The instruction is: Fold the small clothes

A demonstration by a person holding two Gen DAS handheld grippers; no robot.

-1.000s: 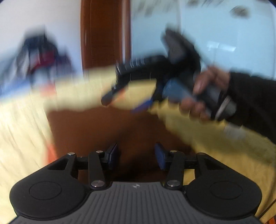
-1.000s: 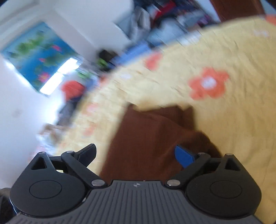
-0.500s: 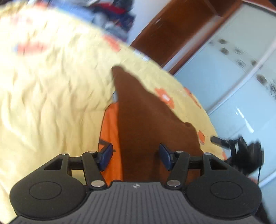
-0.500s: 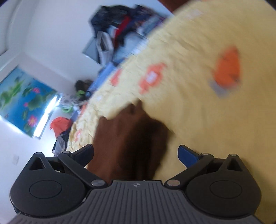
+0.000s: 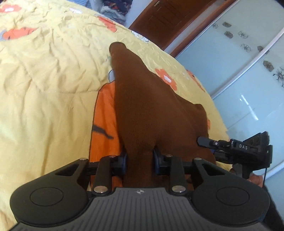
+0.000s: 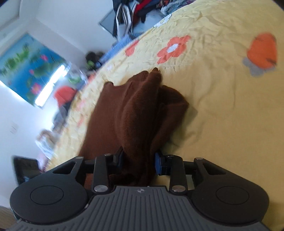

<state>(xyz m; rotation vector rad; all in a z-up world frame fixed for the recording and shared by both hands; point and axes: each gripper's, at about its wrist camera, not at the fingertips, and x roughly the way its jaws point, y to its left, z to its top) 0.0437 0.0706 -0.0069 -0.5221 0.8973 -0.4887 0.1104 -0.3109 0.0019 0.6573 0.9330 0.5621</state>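
A small brown knitted garment (image 5: pixel 145 99) lies on a yellow flowered bedspread (image 5: pixel 44 80). My left gripper (image 5: pixel 139 160) is shut on a bunched edge of it, and the cloth runs away from the jaws to a far corner. In the right wrist view my right gripper (image 6: pixel 139 160) is shut on another bunched edge of the same brown garment (image 6: pixel 134 106), which rises in folds between the blue pads. The right gripper also shows at the right edge of the left wrist view (image 5: pixel 236 149), close beside the garment.
An orange print patch (image 5: pixel 104 120) of the bedspread lies just left of the garment. A pile of clothes and bags (image 6: pixel 138 14) sits beyond the bed's far edge. A wooden door (image 5: pixel 170 19) and sliding glass wardrobe doors (image 5: pixel 248 62) stand past the bed.
Both grippers were open over the garment; now each has closed on a bunched edge of the brown cloth. The views have steadied after fast motion.
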